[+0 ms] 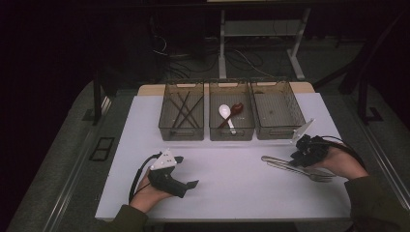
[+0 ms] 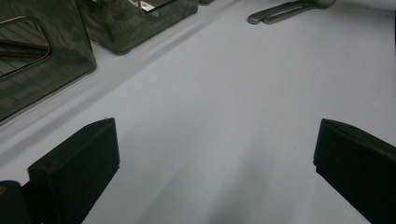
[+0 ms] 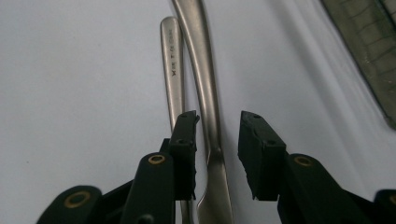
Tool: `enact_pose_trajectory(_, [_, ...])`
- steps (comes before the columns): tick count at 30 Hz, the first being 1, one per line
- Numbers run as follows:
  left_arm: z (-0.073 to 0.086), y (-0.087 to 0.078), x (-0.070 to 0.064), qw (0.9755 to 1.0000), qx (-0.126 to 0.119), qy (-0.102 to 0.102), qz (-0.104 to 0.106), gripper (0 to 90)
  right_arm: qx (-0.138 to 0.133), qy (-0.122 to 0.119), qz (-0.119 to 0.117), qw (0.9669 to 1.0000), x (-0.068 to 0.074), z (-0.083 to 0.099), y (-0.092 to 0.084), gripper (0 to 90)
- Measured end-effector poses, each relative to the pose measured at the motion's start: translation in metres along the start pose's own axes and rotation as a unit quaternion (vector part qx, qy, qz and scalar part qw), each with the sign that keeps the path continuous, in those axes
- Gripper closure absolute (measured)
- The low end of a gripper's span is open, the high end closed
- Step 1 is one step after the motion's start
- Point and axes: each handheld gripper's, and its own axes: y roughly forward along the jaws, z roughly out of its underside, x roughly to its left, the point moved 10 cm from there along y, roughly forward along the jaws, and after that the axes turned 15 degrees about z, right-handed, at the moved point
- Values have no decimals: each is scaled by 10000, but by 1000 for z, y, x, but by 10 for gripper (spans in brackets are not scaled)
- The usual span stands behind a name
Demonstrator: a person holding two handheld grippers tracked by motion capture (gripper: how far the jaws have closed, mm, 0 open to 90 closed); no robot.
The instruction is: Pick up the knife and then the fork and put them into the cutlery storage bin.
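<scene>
I work in what looks like a lab or test room: a white-topped table (image 1: 222, 183) lit in a dark space, tangled black cables (image 1: 193, 63) on the floor upper centre, a grey metal desk frame (image 1: 261, 34) behind.

Stamped lettering runs along the shorter steel utensil handle (image 3: 173, 60) in the right gripper view, too blurred to read; no other text legible.
</scene>
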Motion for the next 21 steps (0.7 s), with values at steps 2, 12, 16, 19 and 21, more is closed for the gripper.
enact_pose_trajectory(2, [0, 0, 0, 10000, 7, 2, 15, 0, 87, -65, -23, 9999, 1, 0, 3, 681])
enact_pose_trajectory(12, [1, 1, -1, 10000, 19, 0, 42, 0, 498, -387, -146, 9979, 5, 1, 12, 743])
enact_pose_trajectory(16, [1, 2, -1, 10000, 23, -9, 62, 0, 685, -625, -95, 9956, 6, 1, 16, 760])
enact_pose_trajectory(19, [2, 2, -1, 10000, 47, -7, 69, 0, 771, -689, -98, 9946, 6, 0, 16, 763])
enact_pose_trajectory(21, [2, 2, -2, 10000, 48, -6, 68, 0, 834, -775, -90, 9935, 6, 0, 16, 767])
